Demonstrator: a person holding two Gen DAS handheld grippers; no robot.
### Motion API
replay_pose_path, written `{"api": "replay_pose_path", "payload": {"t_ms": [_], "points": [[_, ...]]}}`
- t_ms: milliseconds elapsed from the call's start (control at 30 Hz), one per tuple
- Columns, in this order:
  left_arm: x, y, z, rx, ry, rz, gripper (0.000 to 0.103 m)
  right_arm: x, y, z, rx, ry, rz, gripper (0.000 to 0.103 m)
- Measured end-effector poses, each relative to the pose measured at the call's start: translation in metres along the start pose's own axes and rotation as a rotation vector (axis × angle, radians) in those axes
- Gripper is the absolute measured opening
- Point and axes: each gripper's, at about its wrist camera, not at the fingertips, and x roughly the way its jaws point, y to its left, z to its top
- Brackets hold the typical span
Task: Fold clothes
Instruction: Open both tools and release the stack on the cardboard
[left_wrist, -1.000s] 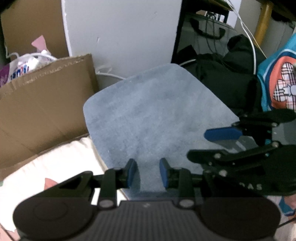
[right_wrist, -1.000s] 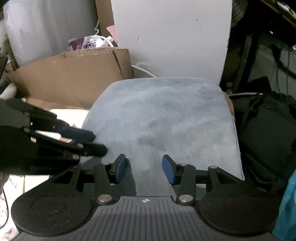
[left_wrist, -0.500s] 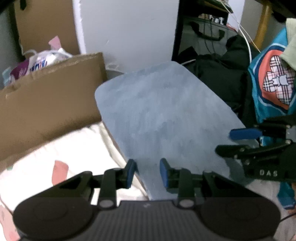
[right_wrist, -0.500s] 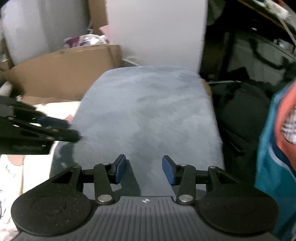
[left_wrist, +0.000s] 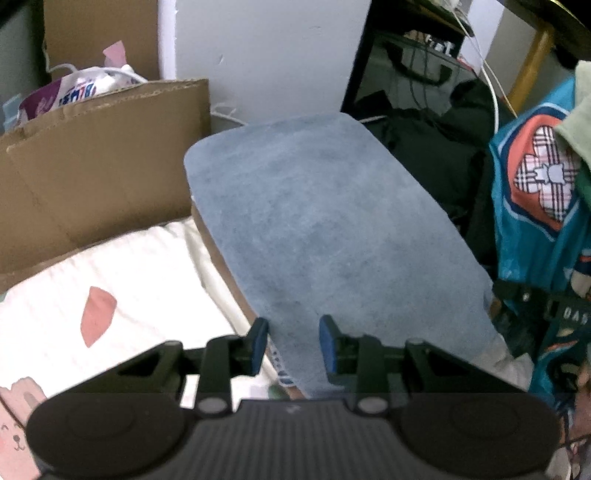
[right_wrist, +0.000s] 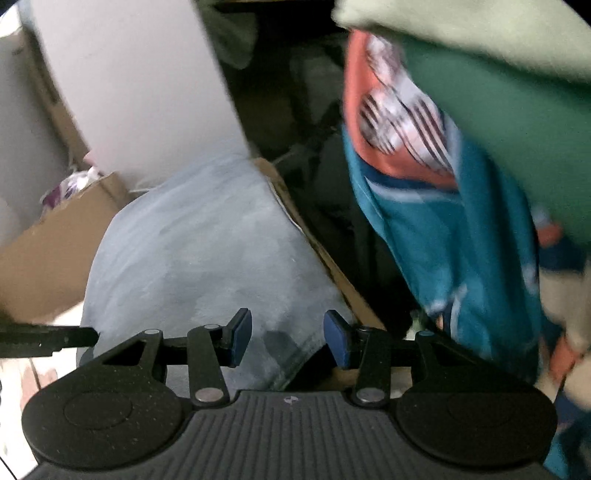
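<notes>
Swinging rightward since the earlier frame, the right gripper (right_wrist: 288, 338) now faces the teal garment (right_wrist: 461, 236) hanging at the right (blurred), its fingers (right_wrist: 338, 343) parted around nothing. Meanwhile the left gripper (left_wrist: 293, 345) has just been opening slightly, nothing between its released fingers (left_wrist: 258, 345), above the near edge of the blue-grey padded bench (left_wrist: 325, 221). Beside that lie a white printed cloth (left_wrist: 110, 295) and a cardboard box (left_wrist: 99, 162); the teal garment (left_wrist: 535, 206) hangs right.

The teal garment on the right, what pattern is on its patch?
The teal garment has an orange patch with a plaid bear-like figure, clearest in the left wrist view.
</notes>
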Motion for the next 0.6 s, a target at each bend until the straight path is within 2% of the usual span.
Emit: {"api": "replay_pose_path", "payload": {"t_ms": [133,267,400,467,533,600], "points": [[-0.001,-0.005,-0.005,0.007,0.005,-0.015,0.038,0.008,-0.009,-0.014,0.088,0.034,0.004,0.050],[-0.001,-0.006,-0.015,0.013,0.017,-0.032,0.038,0.013,-0.013,-0.020,0.176,0.065,0.055,0.051],[0.000,-0.002,-0.022,-0.011,0.032,-0.045,0.032,0.021,-0.016,-0.025,0.257,0.103,0.143,0.052],[0.001,-0.001,-0.025,-0.017,0.040,-0.049,0.029,0.026,-0.014,-0.028,0.259,0.110,0.149,0.051],[0.004,0.000,-0.028,-0.020,0.054,-0.051,0.024,0.026,-0.012,-0.032,0.256,0.106,0.171,0.048],[0.008,0.001,-0.032,-0.022,0.071,-0.053,0.018,0.027,-0.009,-0.034,0.243,0.110,0.180,0.033]]}}
